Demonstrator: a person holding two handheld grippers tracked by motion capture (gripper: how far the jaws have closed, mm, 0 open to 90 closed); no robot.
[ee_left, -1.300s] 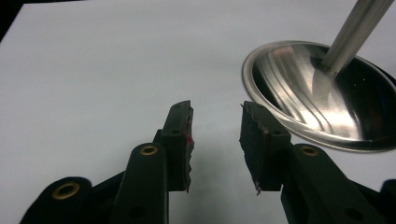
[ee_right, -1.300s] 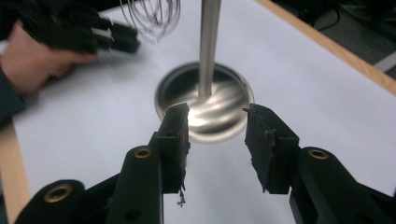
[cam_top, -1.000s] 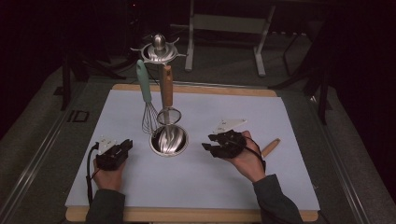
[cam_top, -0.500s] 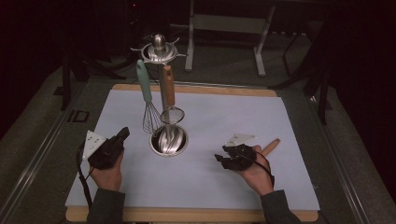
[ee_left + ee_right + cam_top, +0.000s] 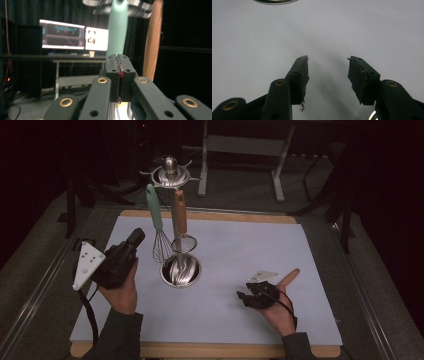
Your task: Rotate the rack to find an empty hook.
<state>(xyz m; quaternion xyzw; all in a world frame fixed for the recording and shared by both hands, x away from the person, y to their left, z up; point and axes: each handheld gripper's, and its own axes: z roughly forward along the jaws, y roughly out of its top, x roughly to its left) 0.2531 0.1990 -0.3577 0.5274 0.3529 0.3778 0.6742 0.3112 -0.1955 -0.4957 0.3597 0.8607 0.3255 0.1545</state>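
The left gripper (image 5: 136, 238) is raised with its jaws pressed together on nothing, the mint-handled whisk (image 5: 156, 227) hanging just ahead of its tips. The right gripper (image 5: 243, 297) sits low over the white mat (image 5: 240, 250), jaws just opened wide and empty, a wooden-handled utensil (image 5: 289, 277) just behind it

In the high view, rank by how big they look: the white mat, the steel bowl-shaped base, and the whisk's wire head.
1. white mat
2. steel bowl-shaped base
3. whisk's wire head, though it hangs slightly nearer the camera than the base.
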